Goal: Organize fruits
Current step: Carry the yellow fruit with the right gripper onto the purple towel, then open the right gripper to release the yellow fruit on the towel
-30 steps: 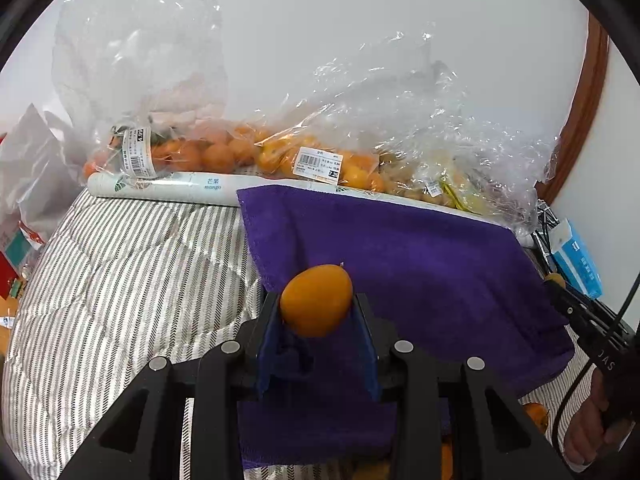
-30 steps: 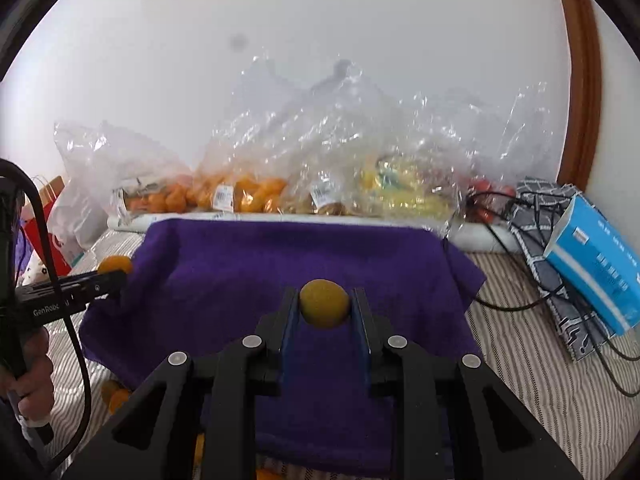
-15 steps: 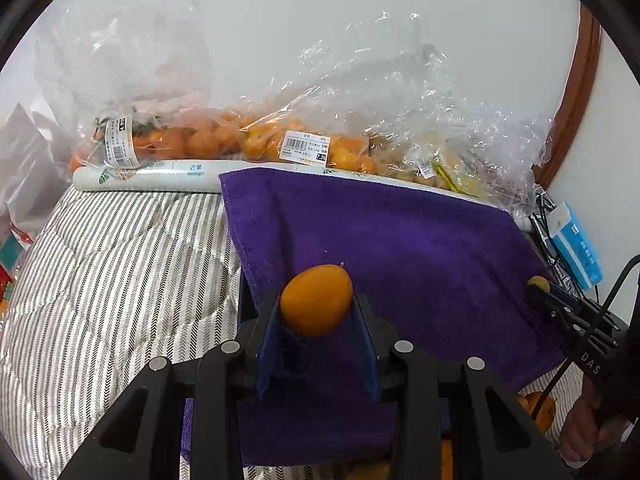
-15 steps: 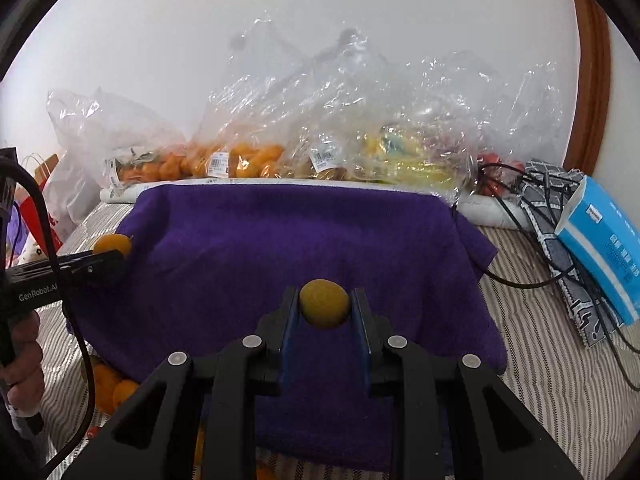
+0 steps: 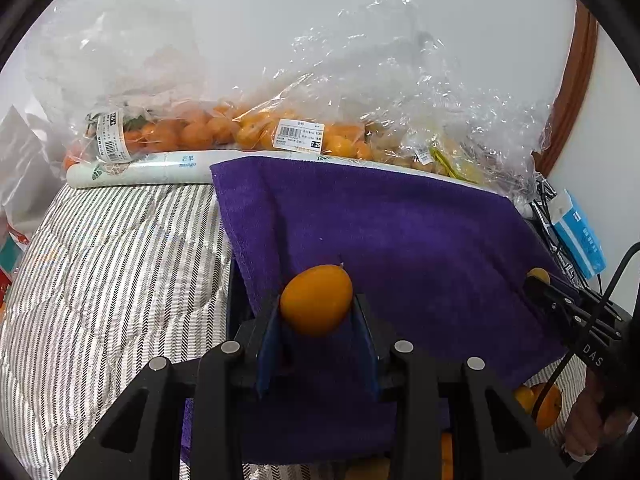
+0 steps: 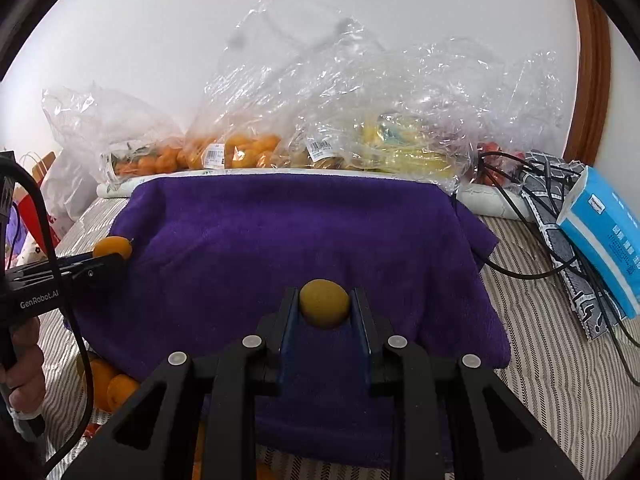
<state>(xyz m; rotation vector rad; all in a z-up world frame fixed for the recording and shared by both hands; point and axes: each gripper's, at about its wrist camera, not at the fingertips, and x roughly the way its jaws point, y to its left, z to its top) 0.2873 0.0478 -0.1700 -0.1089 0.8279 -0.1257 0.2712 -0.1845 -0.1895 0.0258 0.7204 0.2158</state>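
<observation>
Left fingers (image 5: 316,312) clamped on orange kumquat (image 5: 316,299), right fingers (image 6: 324,312) on duller kumquat (image 6: 324,303), both angled down over purple towel (image 6: 304,240)

Purple towel (image 6: 304,240) on striped quilt (image 5: 104,264), blue box (image 6: 604,240) nearby

Purple towel (image 6: 304,232), orange kumquat (image 5: 316,300), grey-and-white striped quilt (image 5: 108,264), blue-and-white tissue pack (image 6: 604,240).

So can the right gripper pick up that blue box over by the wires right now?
Probably not yet. The right gripper is already shut on a small yellowish fruit, so its jaws are full. The blue box lies off to its right, leaning on a patterned cloth, with black cables beside it.
</observation>
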